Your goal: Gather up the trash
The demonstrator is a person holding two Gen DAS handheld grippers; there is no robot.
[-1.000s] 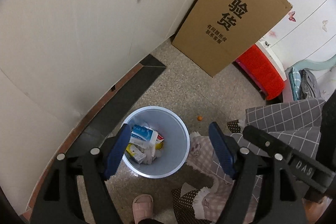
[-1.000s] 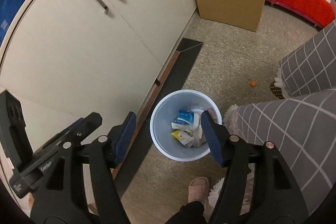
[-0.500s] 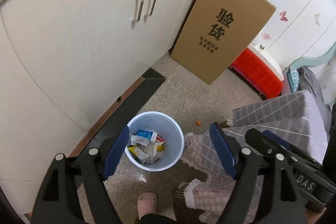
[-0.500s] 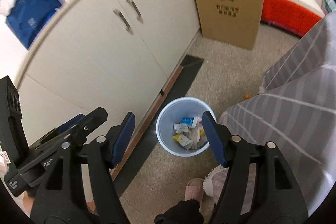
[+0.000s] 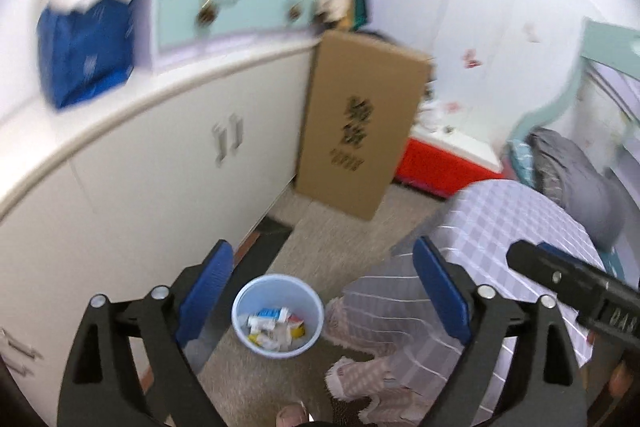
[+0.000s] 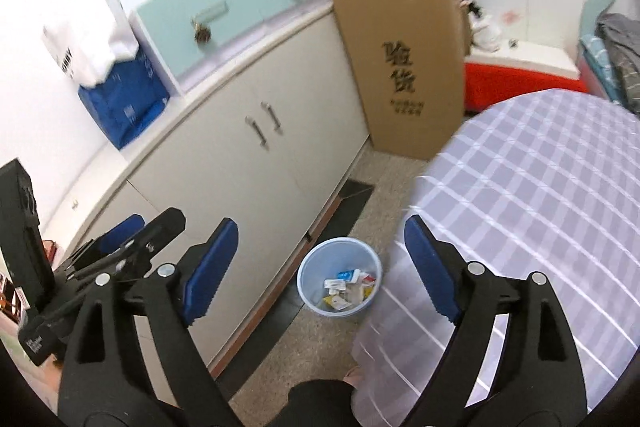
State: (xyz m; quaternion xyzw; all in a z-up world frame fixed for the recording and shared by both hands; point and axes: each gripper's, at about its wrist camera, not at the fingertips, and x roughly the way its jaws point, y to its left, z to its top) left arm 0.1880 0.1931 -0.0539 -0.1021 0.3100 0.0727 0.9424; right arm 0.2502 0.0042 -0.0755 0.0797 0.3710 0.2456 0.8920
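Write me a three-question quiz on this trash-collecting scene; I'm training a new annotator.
1. True or false: the left gripper holds a piece of trash.
2. What leans against the cabinet end? A) cardboard box B) broom C) ladder
3. Fill in: the wastebasket holds crumpled ____ and small cartons.

Key: 1 false, both it and the right gripper are open and empty, jaws having just been opening; 2 A, the cardboard box; 3 paper.
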